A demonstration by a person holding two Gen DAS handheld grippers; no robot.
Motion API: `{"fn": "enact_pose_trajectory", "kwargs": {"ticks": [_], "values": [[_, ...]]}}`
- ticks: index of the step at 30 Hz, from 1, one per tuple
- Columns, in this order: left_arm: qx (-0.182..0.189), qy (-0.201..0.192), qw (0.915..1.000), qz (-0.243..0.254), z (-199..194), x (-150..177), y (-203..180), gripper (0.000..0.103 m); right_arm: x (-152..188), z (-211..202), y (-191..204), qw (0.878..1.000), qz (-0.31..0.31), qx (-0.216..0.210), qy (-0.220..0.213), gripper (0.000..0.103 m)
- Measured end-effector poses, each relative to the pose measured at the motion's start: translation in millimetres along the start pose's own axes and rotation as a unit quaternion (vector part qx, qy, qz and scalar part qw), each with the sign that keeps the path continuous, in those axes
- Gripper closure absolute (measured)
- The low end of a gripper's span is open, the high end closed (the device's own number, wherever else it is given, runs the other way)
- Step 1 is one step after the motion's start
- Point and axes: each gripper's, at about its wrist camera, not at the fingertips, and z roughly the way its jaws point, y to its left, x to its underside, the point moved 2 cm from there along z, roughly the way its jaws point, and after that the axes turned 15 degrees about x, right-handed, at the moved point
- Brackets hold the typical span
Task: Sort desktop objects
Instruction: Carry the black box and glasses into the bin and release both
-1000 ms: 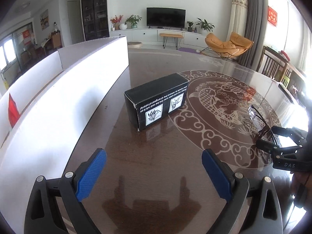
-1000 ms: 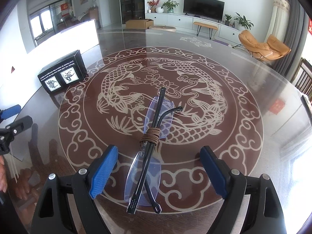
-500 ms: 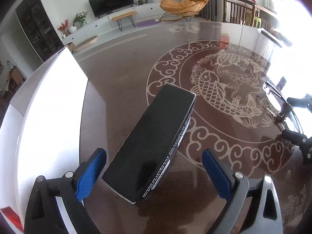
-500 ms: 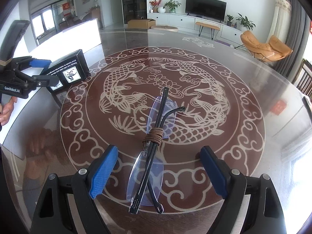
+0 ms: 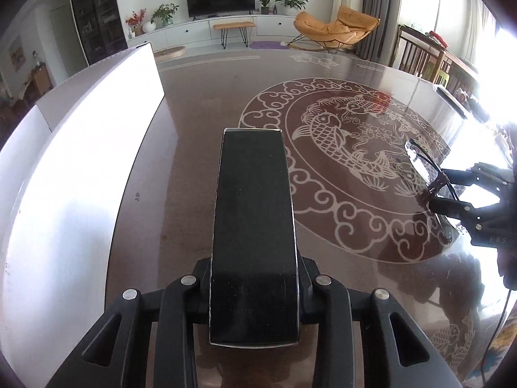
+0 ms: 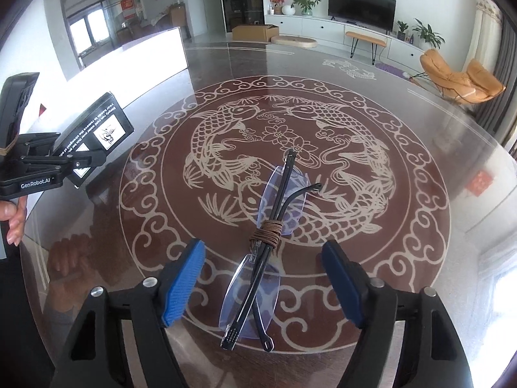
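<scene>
**Box clamped, glasses waiting**

Since the earlier frame the left gripper [image 5: 253, 294] has swung over the black box [image 5: 253, 226] and its jaws have just been closing; they now pinch the box by its long sides, the box running straight out ahead over the dark glass surface [image 5: 181, 168]. A white board [image 5: 80, 161] stands along the left edge. Far right in this left wrist view, the right gripper [image 5: 452, 187] sits around a pair of folded glasses [image 5: 420, 161].

From the right wrist view, the right gripper [image 6: 263, 284] has also just been closing, yet its blue pads [image 6: 182, 281] are apart from the glasses [image 6: 268, 245] lying between them on the fish pattern, so the jaws are spread and hold nothing. A brown cord [image 6: 266, 231] is wound round the folded arms. At far left the left gripper [image 6: 80, 161] holds the black box [image 6: 97, 129], which is tilted with its far end raised; a hand [image 6: 13, 216] shows below it
</scene>
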Motion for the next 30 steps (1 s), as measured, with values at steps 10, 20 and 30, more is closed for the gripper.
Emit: {"fn": "enact_pose_trajectory", "kwargs": {"ticks": [10, 20, 30], "values": [[0.018, -0.078, 0.9947, -0.065, -101, 11, 37, 0.070, -54, -25, 12, 1.000, -0.008, 0.003, 0.001, 0.091], [-0.096, -0.125, 0.9733, -0.167, -211, 23, 179, 0.070, -183, -108, 204, 0.979, -0.078, -0.160, -0.102, 0.091], [-0.164, -0.094, 0.9355, -0.298, -198, 94, 249, 0.053, -186, -58, 393, 0.954, -0.173, -0.243, 0.011, 0.069]]}}
